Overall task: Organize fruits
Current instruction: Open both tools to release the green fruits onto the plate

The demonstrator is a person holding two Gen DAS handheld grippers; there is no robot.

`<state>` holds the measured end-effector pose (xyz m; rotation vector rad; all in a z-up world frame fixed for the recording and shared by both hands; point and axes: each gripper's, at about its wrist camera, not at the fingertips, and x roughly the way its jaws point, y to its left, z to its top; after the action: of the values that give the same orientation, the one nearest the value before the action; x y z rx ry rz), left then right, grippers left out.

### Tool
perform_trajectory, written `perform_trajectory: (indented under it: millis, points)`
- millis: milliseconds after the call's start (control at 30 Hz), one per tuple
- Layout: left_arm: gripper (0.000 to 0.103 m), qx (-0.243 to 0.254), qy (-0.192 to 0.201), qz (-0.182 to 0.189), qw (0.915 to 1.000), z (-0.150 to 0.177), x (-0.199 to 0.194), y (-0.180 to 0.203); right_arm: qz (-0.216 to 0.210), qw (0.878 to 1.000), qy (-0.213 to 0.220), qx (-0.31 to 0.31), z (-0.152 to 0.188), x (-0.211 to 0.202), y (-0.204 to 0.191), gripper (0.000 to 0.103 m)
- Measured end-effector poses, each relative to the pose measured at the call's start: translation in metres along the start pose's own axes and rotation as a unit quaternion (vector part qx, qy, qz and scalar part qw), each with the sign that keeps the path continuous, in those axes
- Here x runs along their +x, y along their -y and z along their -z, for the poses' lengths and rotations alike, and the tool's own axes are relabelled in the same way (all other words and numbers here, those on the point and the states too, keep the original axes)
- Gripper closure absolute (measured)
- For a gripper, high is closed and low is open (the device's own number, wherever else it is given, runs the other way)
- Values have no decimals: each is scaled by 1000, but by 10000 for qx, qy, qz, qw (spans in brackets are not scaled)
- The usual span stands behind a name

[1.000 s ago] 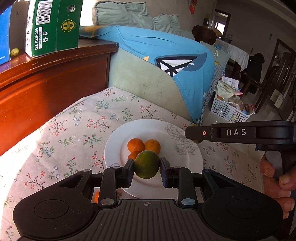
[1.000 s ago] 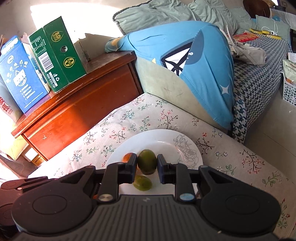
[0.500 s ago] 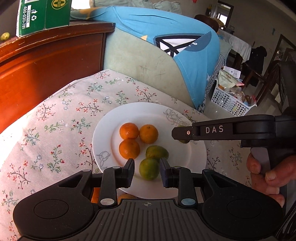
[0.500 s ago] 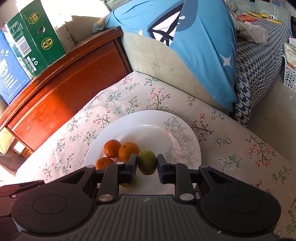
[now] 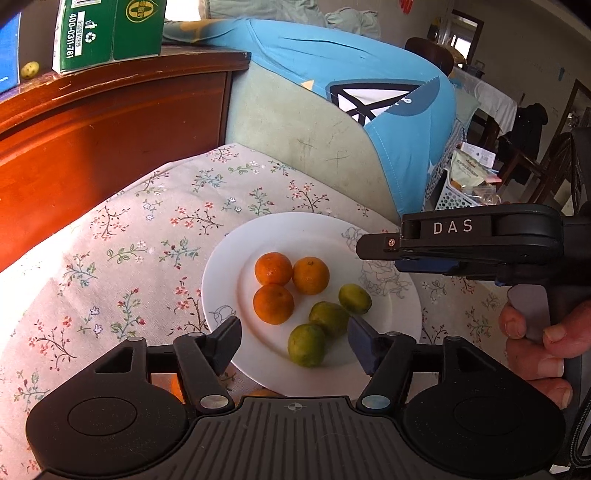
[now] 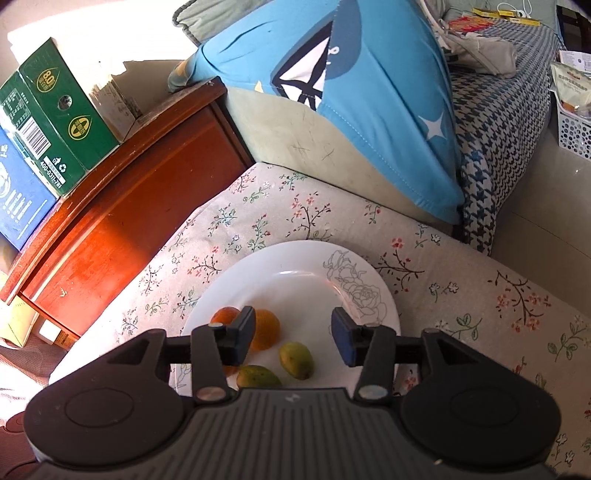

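A white plate (image 5: 399, 314) sits on the floral cloth. It holds three orange tangerines (image 5: 273, 268) and three green fruits (image 5: 306, 345). My left gripper (image 5: 293, 343) is open and empty, its jaws either side of the nearest green fruit. The right gripper shows side-on in the left wrist view (image 5: 376, 245), above the plate's right rim. In the right wrist view the right gripper (image 6: 293, 334) is open and empty above the plate (image 6: 369, 291), with a green fruit (image 6: 296, 360) lying just below it.
A red wooden cabinet (image 5: 110, 122) with a green carton (image 5: 107, 33) stands to the left. A sofa arm with a blue cloth (image 5: 369, 107) is behind the table. A white basket (image 5: 454, 195) sits on the floor at right. An orange fruit (image 5: 173, 387) lies under my left gripper.
Both grippers lowered over the plate and opened. Each let go of a green fruit, which now lies on the plate beside the others.
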<state>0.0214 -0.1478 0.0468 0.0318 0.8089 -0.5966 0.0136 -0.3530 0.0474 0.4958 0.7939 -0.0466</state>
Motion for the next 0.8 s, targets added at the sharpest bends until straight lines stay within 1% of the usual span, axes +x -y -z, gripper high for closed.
perform_trajectory:
  millis: [67,100,133,167,267,333,400,500,600,700,800]
  points:
    - [33,-53,95,-2,9999,-4,-6,-3,32,10000,80,1,-2,-6,-2,46]
    - [28,-81,133,-6,9999,-5,-9,-5,74,9999,132,0,-2,-10,-4,40]
    - [21,-99,160,-30,9998,-6,-11,-7,119,9998,183,1,-2,-14,-5,37]
    - [20,-103,196,-97,9997,-7,-14,-8,157,9996,231,7,-2,-17,-6,37]
    - [19,28,310,-222,9993,-7,-26,-9,193,9994,289,34,0,-27,-9,34]
    - [19,161,312,-312,9989,-5,-33,-9,200,9992,346,58,4,-33,-11,29]
    - [19,249,303,-360,9986,-1,-41,-11,241,9990,358,67,10,-39,-14,27]
    - [19,135,307,-378,9987,8,-51,-19,272,9989,379,-24,21,-49,-20,26]
    - [19,64,257,-403,9988,18,-58,-26,216,9991,364,-103,33,-58,-27,22]
    - [19,-100,200,-483,9986,29,-64,-35,65,9996,264,-103,45,-63,-33,22]
    - [19,-263,172,-482,9983,40,-71,-43,-32,9997,194,-132,59,-68,-39,22]
